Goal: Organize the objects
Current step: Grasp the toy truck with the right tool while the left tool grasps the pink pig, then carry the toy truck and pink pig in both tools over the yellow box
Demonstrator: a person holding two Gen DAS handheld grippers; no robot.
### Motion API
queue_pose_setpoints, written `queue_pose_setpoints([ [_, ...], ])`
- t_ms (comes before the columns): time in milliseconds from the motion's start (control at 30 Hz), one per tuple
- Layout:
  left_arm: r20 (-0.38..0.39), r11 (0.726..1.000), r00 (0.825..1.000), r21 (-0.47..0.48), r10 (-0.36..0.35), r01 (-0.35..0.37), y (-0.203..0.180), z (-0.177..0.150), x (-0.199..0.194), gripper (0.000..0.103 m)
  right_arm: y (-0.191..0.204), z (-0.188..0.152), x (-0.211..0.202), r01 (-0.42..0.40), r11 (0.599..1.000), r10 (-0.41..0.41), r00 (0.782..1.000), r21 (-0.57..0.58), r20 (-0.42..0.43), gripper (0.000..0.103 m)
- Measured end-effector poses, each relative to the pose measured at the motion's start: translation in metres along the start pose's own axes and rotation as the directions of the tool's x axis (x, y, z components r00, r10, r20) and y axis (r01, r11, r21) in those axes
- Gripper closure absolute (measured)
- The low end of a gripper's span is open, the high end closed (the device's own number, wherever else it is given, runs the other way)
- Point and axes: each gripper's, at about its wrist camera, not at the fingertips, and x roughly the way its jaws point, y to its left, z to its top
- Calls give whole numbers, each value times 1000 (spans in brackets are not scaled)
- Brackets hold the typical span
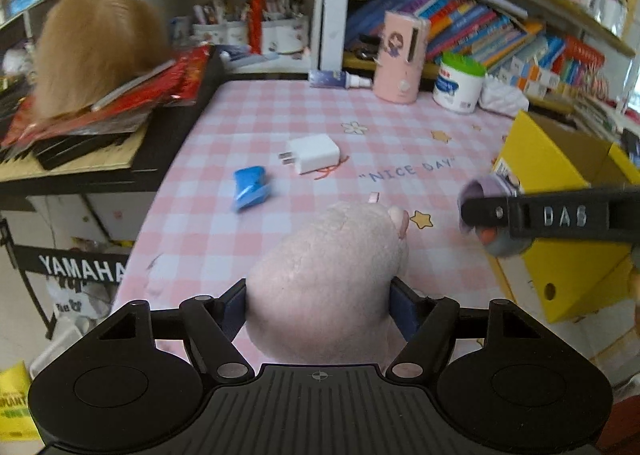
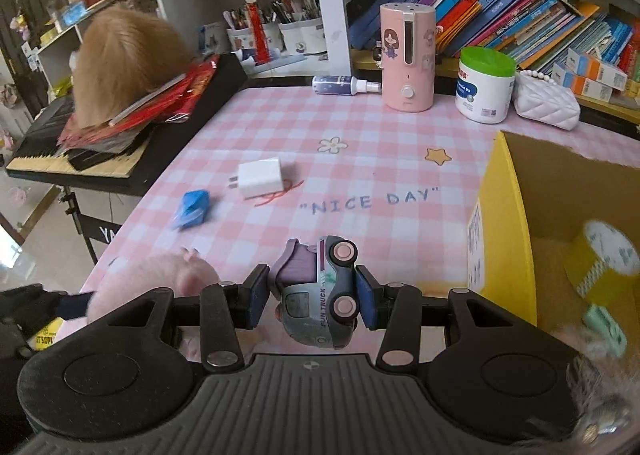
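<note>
The left gripper (image 1: 320,303) squeezes a pink plush toy (image 1: 328,279) above the table (image 1: 400,127) while the right gripper (image 2: 310,295) pinches a toy truck (image 2: 320,291) beside the yellow box (image 2: 504,235) — the smooth truck could slip out before clearing the rim.

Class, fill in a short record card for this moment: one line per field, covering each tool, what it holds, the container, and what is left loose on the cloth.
Left tool: closed on pink plush toy
Right tool: closed on toy truck, marked FUN TRUCK
Container: yellow box, open top, on the table's right side
In box: yellow tape roll and a mint-green item
Loose on cloth: white charger, blue wrapped item
Surface: pink checked tablecloth printed NICE DAY
</note>
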Motion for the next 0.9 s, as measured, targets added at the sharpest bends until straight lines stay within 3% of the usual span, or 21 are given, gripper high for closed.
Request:
queue_pose_setpoints([
  [333, 21, 999, 1000, -36, -16, 17, 15, -39, -42, 31, 30, -44, -38, 22, 1000, -22, 1000, -1, 5, 60],
  [900, -2, 994, 995, 22, -102, 102, 6, -107, -101, 31, 56, -136, -111, 98, 993, -98, 995, 73, -7, 61],
])
